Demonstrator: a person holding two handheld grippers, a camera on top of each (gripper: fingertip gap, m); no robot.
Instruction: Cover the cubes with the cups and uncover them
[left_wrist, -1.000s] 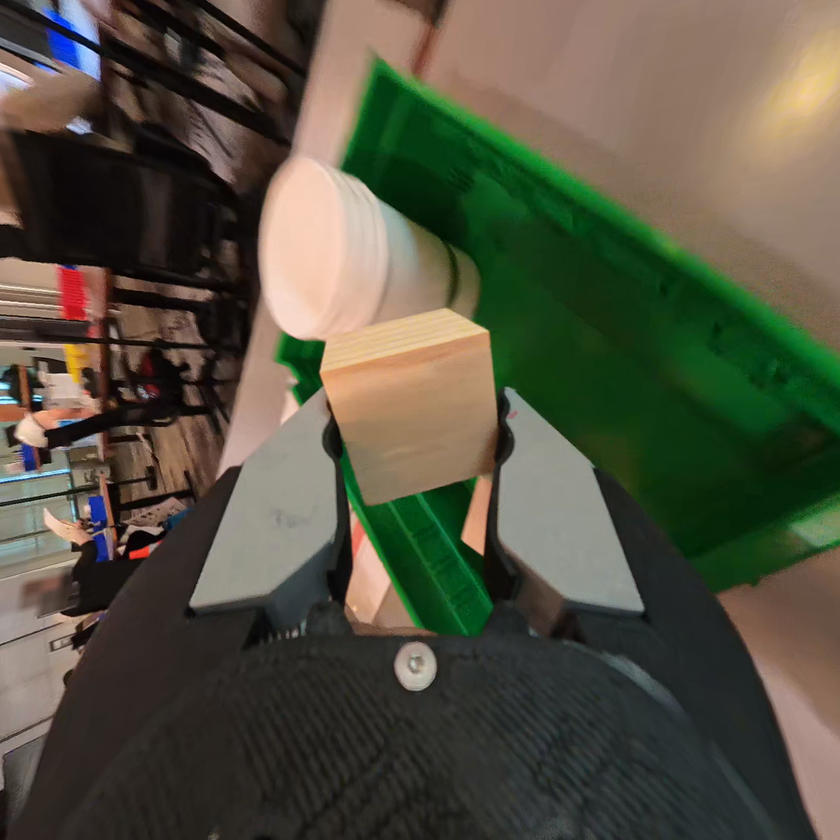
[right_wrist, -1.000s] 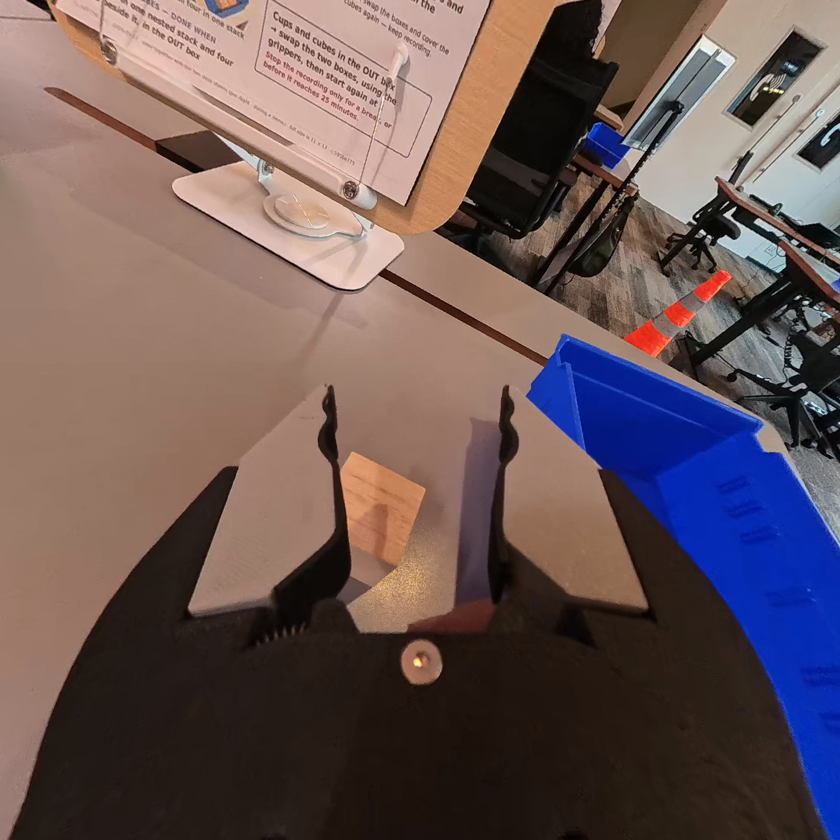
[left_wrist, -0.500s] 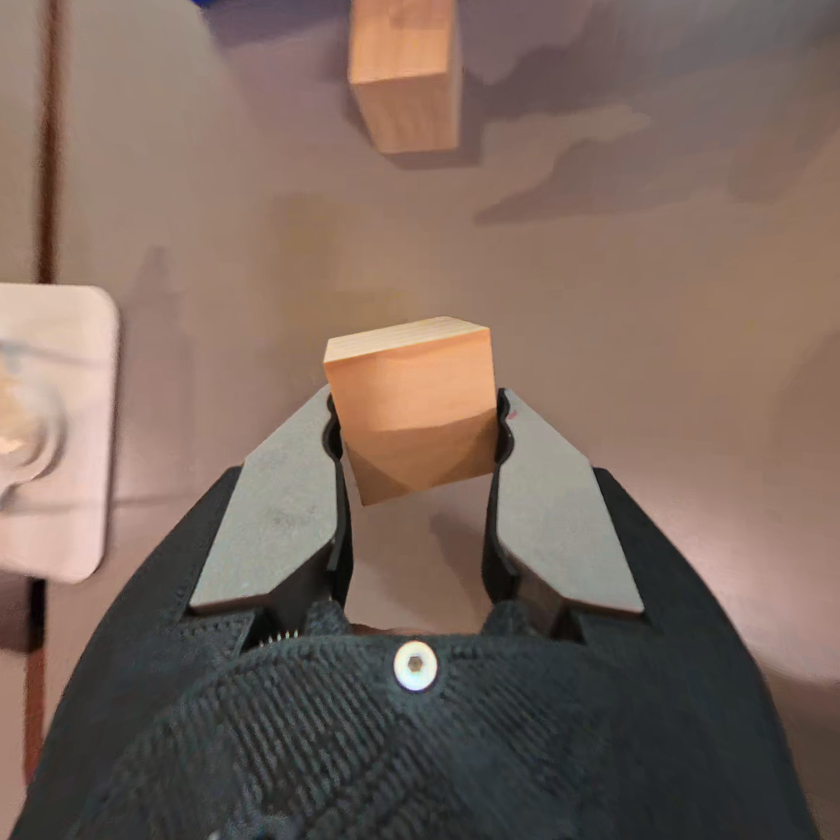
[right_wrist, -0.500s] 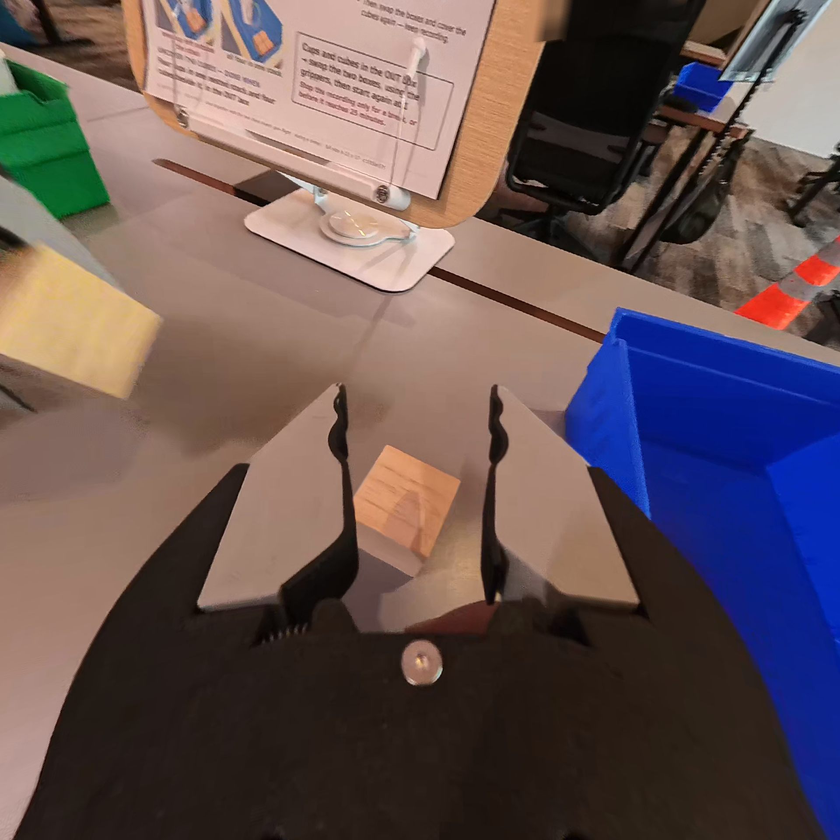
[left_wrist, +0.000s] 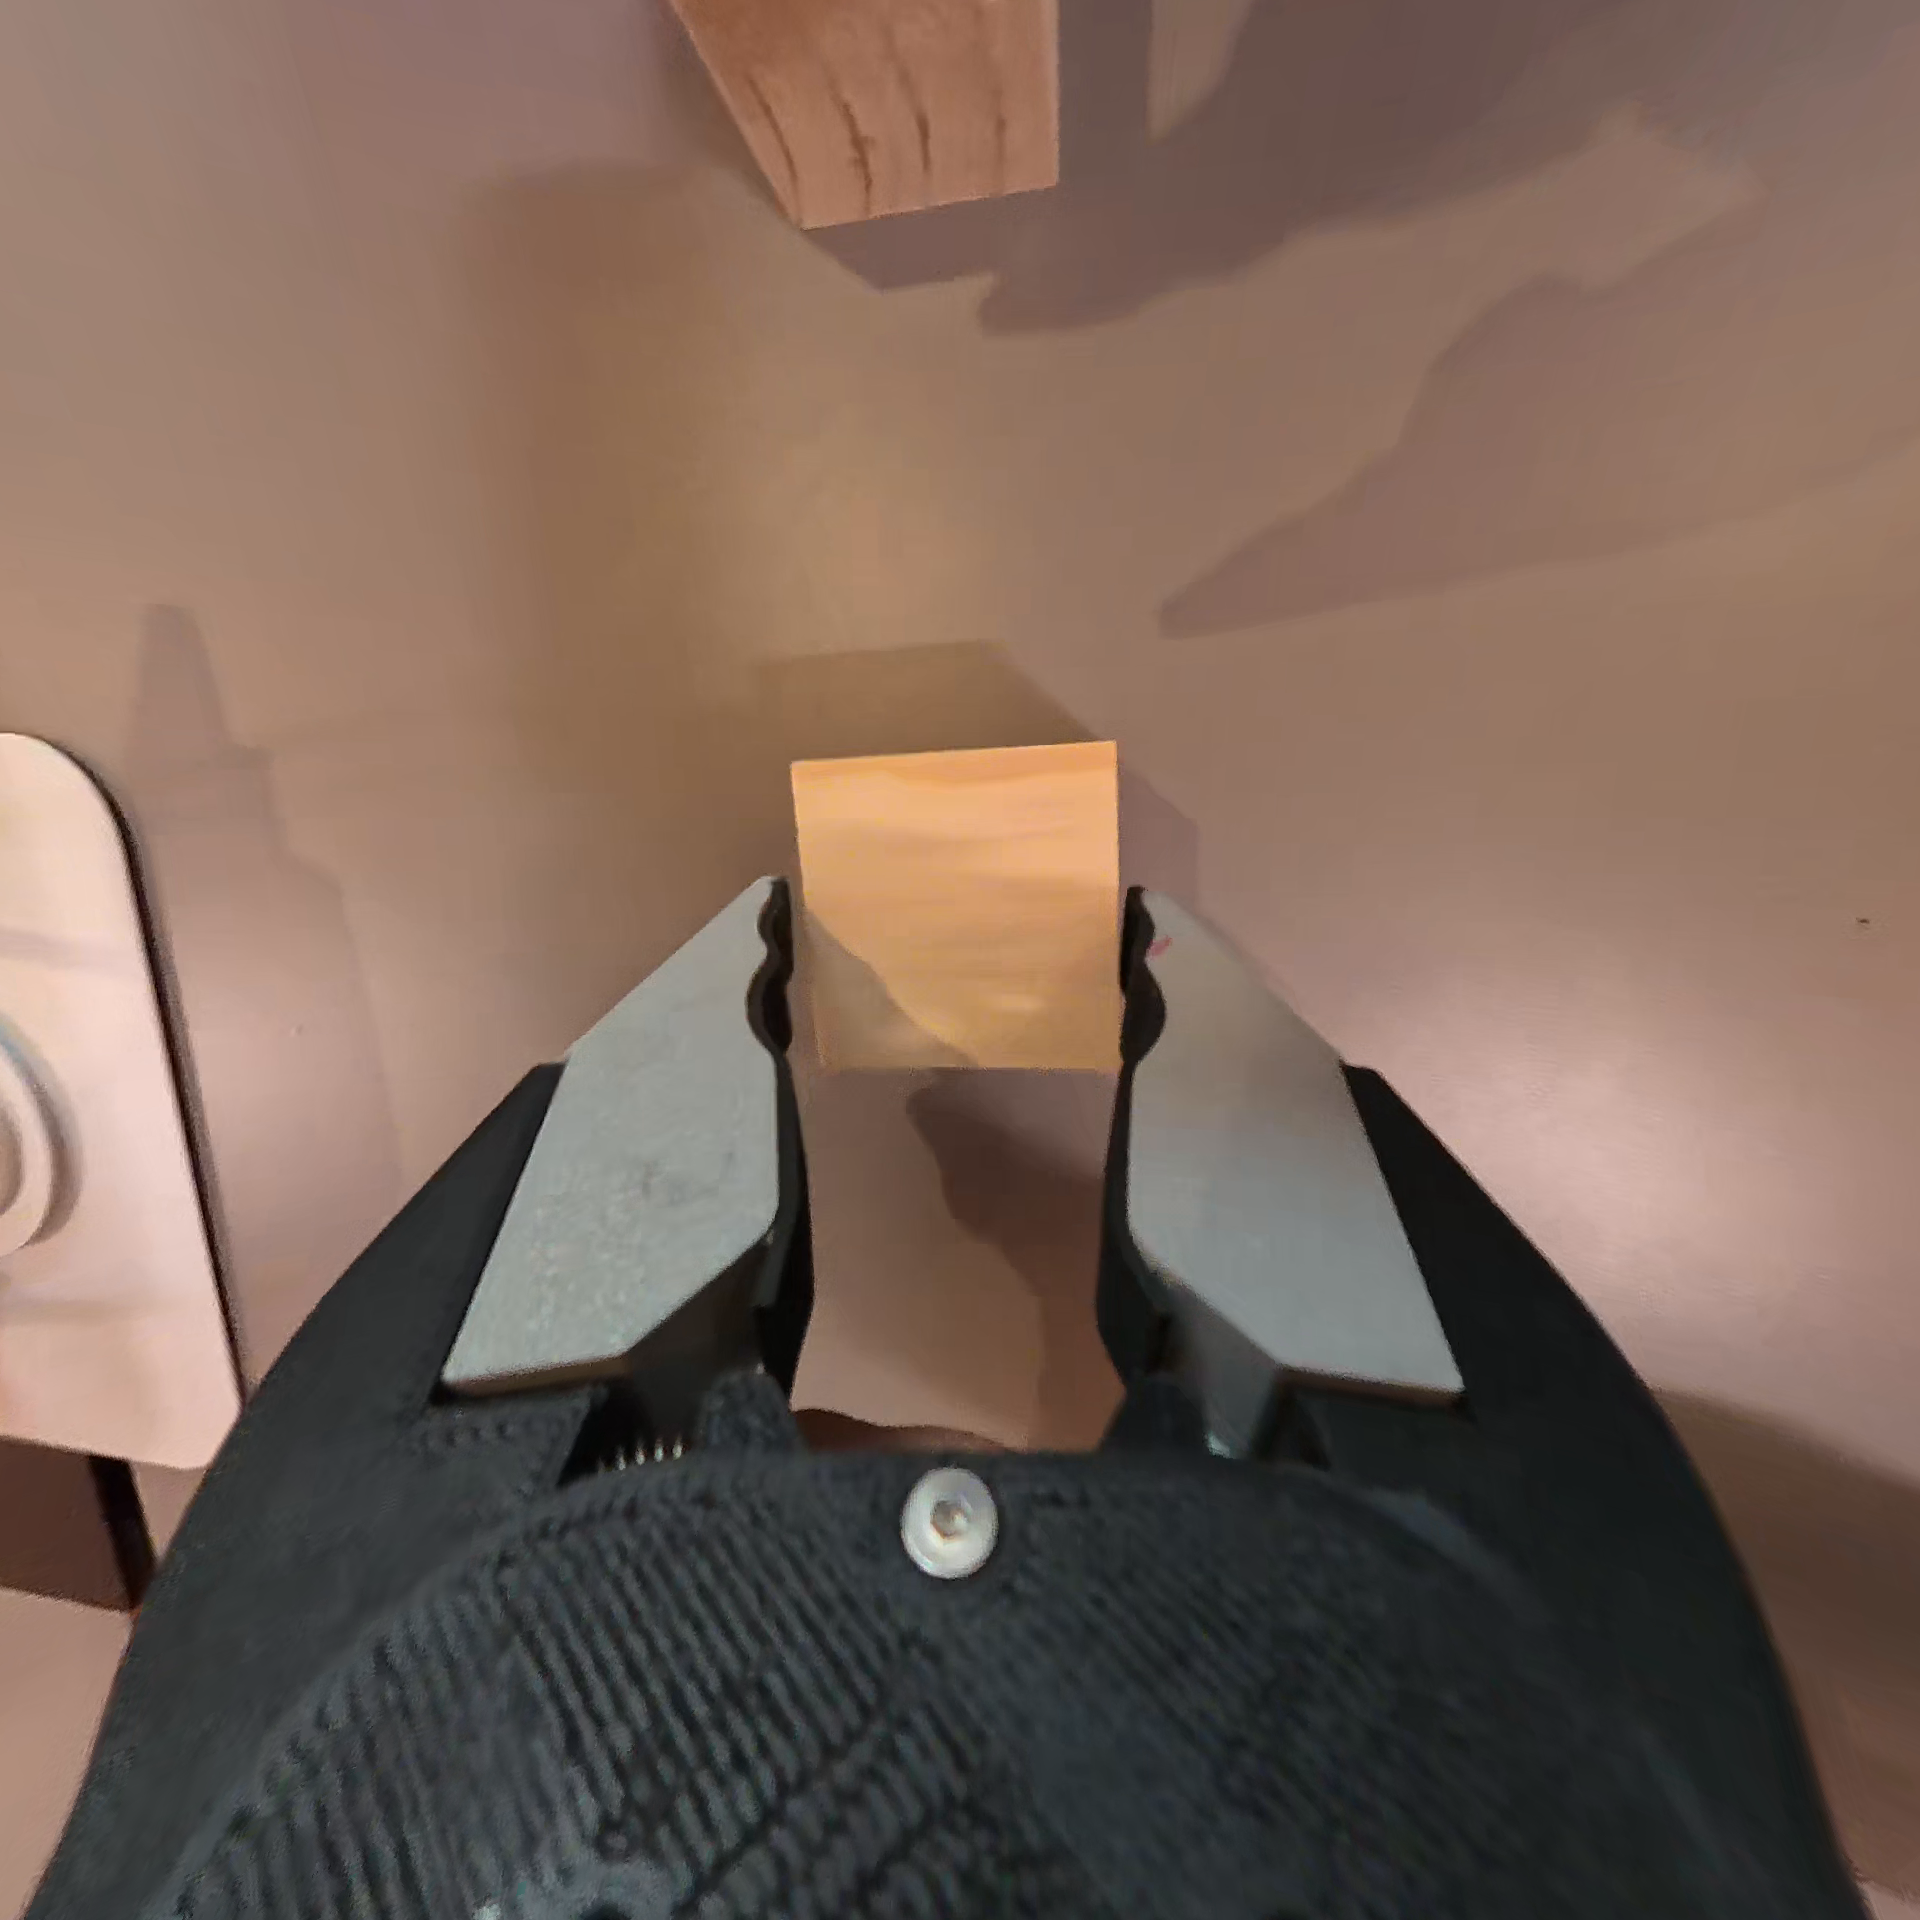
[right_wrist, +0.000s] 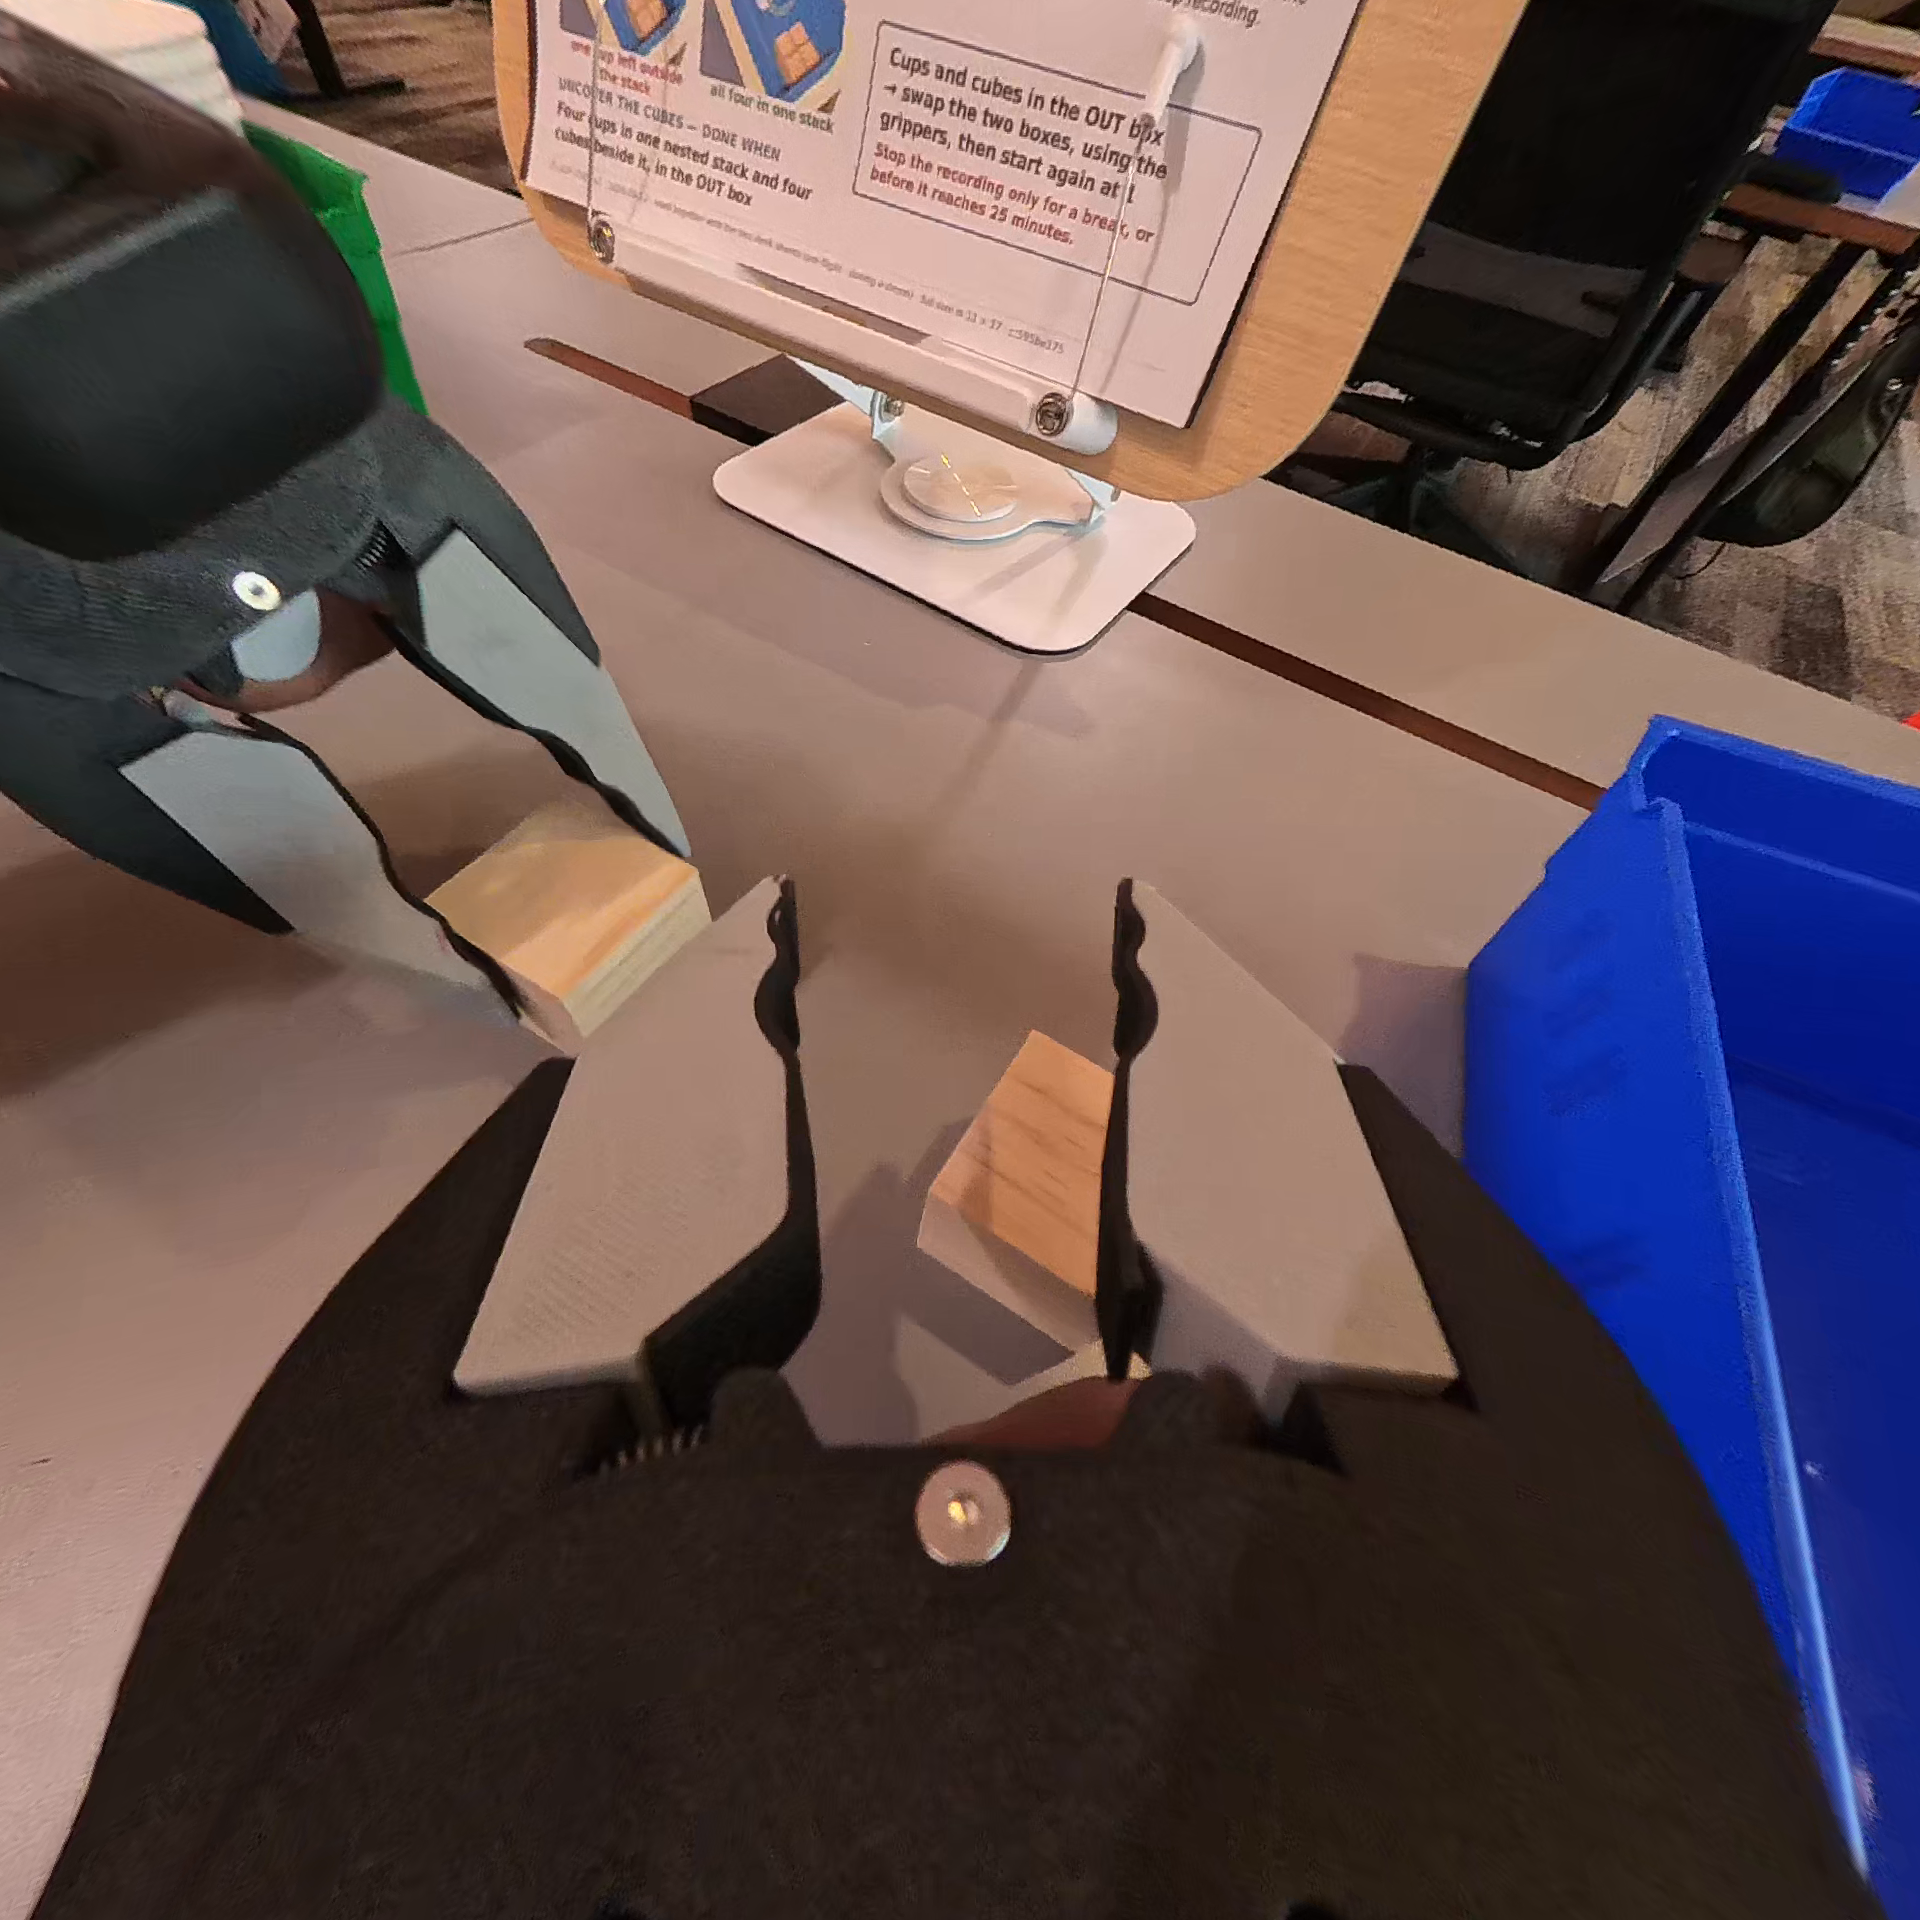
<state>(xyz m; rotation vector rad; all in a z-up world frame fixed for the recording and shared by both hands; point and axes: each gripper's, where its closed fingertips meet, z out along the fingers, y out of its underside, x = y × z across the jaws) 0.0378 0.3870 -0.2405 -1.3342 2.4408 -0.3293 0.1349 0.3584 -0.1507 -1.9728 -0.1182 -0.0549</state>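
Between the left hand-held gripper's pads, wooden cube pinched just above counter; right hand-held gripper wide, empty; could tumble if dropped crooked.

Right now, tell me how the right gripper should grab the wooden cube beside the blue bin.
Take the wooden cube by two opposite side faces, from straight above. It sits flat on the table, turned diagonally to the open right gripper, so twist the wrist to square up first.
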